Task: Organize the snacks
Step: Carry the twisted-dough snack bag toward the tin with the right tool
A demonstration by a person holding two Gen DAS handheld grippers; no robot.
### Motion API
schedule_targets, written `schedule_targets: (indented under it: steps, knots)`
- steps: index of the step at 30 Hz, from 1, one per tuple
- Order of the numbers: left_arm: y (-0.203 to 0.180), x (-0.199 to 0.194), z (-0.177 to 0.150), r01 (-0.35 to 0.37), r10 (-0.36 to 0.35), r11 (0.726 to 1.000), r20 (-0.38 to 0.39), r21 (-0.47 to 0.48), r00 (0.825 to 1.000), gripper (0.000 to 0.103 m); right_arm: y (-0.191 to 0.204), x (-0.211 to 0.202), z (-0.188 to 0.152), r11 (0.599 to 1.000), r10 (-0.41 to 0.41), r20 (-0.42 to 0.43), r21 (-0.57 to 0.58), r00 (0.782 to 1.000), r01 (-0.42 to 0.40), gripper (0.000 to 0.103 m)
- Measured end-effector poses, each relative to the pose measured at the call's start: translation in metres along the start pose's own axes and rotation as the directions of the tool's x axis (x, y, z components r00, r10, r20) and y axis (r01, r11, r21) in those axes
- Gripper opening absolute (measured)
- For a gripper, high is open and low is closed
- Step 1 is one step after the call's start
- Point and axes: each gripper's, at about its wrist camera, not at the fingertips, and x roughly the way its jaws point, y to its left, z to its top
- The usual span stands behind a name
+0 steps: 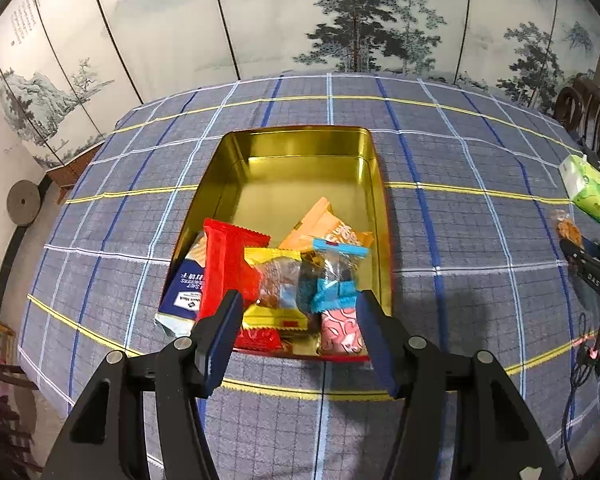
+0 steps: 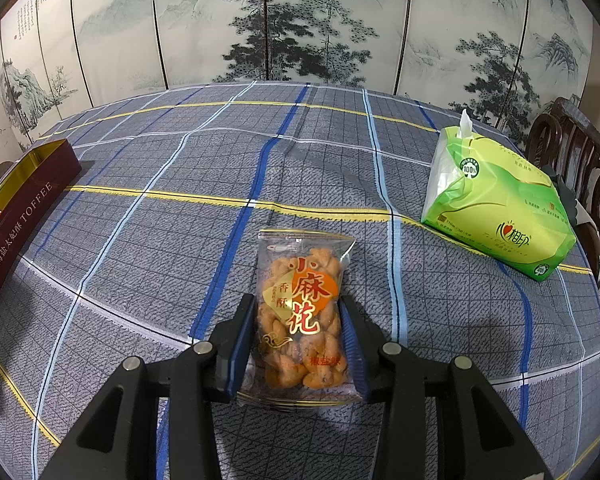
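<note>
My left gripper [image 1: 298, 312] hangs open above the gold rectangular tin [image 1: 300, 148] of snack packets; my right gripper [image 2: 296, 324] clamps the clear fried-twist packet [image 2: 302, 312], green tissue pack [image 2: 500, 216] beyond.

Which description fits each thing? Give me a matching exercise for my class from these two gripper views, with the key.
Things:
1. fried twist packet
2. tissue pack
3. red wrapper
4. left gripper

Descriptions:
A. green, lying on the tablecloth
B. in the gold tin
C. between the right gripper fingers
D. open, holding nothing

Pairs: 1-C, 2-A, 3-B, 4-D
</note>
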Motion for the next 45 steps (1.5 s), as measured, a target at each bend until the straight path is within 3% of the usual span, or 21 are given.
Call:
schedule_targets:
  steps: [6, 19, 27, 35, 45]
  knots:
    - [0.005, -0.011, -0.01, 0.024, -0.024, 0.999, -0.001, -0.025, 1.0, 0.058, 0.0, 0.0, 0.0, 1.0, -0.002, 0.0, -0.001, 1.0, 0.002, 0.042]
    - [0.03, -0.017, -0.027, -0.022, 0.023, 0.996, 0.009, -0.088, 1.0, 0.067, -0.002, -0.002, -0.003, 1.0, -0.023, -0.002, 0.017, 1.0, 0.023, 0.041]
    - [0.036, -0.009, -0.044, -0.018, 0.016, 0.994, -0.023, -0.106, 1.0, 0.068, 0.001, -0.002, 0.003, 0.997, -0.062, -0.055, 0.038, 0.997, 0.065, 0.04]
    - [0.047, -0.01, -0.048, -0.02, 0.02, 0.993, -0.007, -0.115, 1.0, 0.07, 0.008, -0.01, 0.002, 0.994, -0.084, -0.082, 0.068, 0.993, 0.09, 0.04]
    - [0.066, -0.001, -0.057, -0.036, 0.03, 0.986, -0.039, -0.164, 0.999, 0.07, 0.045, -0.034, 0.014, 0.996, -0.021, -0.033, 0.086, 0.999, 0.023, 0.04]
